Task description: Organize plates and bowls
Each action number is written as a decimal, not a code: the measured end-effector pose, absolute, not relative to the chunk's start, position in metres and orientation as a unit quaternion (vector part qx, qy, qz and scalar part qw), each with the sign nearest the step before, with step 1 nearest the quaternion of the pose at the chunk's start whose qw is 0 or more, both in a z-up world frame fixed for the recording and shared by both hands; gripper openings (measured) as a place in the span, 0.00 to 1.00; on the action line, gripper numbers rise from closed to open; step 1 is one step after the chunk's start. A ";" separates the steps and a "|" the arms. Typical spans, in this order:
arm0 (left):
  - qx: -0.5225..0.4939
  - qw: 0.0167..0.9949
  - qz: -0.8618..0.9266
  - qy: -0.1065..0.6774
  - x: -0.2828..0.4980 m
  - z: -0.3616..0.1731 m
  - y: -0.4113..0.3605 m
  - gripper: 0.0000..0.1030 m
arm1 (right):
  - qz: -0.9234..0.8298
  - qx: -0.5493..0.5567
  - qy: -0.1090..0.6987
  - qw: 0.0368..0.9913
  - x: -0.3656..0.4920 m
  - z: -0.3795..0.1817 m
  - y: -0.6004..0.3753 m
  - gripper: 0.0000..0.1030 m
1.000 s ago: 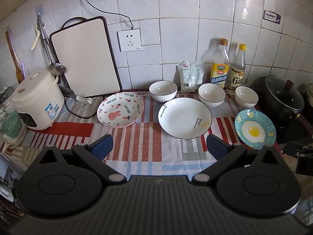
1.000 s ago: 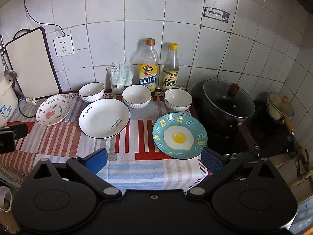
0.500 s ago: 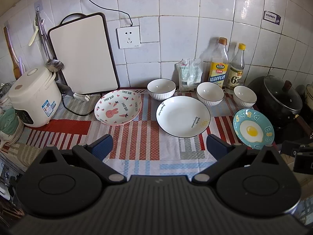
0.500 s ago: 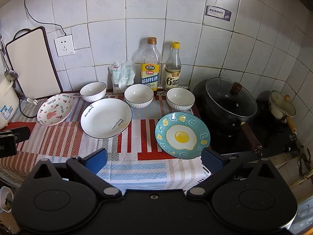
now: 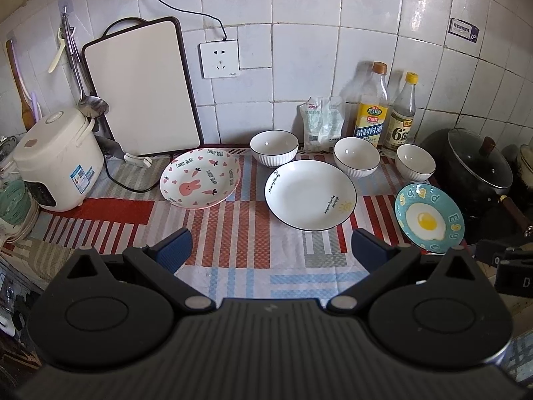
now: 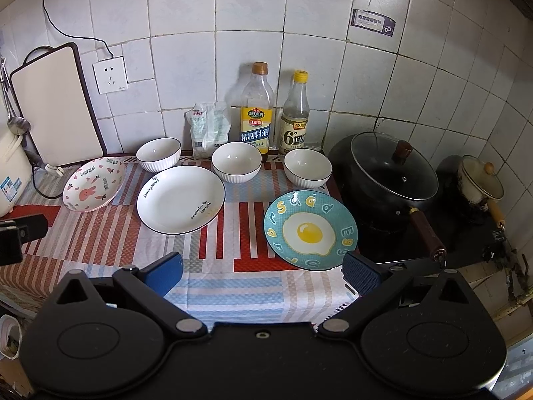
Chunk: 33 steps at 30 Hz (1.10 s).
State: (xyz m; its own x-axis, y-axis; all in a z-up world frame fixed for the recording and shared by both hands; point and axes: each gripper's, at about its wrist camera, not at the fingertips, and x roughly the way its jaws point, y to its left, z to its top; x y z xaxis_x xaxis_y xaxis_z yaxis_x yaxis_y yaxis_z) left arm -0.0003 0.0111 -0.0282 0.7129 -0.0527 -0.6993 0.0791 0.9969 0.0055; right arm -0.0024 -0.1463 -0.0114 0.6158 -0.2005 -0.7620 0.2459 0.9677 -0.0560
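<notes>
Three plates lie on the checked cloth: a pink rabbit plate (image 5: 200,179) (image 6: 95,183) at the left, a large white plate (image 5: 310,195) (image 6: 181,198) in the middle, and a blue fried-egg plate (image 5: 429,217) (image 6: 310,230) at the right. Behind them stand three white ribbed bowls: left bowl (image 5: 273,147) (image 6: 158,154), middle bowl (image 5: 356,156) (image 6: 237,161), right bowl (image 5: 415,166) (image 6: 308,168). My left gripper (image 5: 271,250) hovers open in front of the white plate, holding nothing. My right gripper (image 6: 263,271) is open too, its right finger close to the egg plate's near rim.
A rice cooker (image 5: 56,160) and cutting board (image 5: 141,88) stand at the left. Two bottles (image 6: 256,106) (image 6: 294,113) and a bag (image 6: 208,128) line the tiled wall. A lidded black pot (image 6: 393,170) and a small enamel pot (image 6: 479,180) sit on the stove at the right.
Both grippers have drifted slightly; the scene sits a little lower and nearer in both views. No dish has moved and both grippers stay open.
</notes>
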 end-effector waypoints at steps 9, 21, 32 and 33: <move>0.016 0.920 -0.039 0.390 0.006 -0.027 0.014 1.00 | -0.123 0.029 0.425 0.896 0.003 -0.014 -0.146 1.00; 0.025 0.913 -0.074 0.401 0.044 -0.020 0.020 1.00 | -0.126 0.037 0.440 0.888 0.028 -0.019 -0.142 1.00; 0.073 0.909 -0.108 0.395 0.129 -0.019 0.025 0.97 | -0.058 0.059 0.350 0.933 0.085 -0.034 -0.145 1.00; 0.074 0.909 -0.114 0.395 0.137 -0.021 0.026 0.97 | -0.061 0.062 0.345 0.935 0.092 -0.036 -0.145 1.00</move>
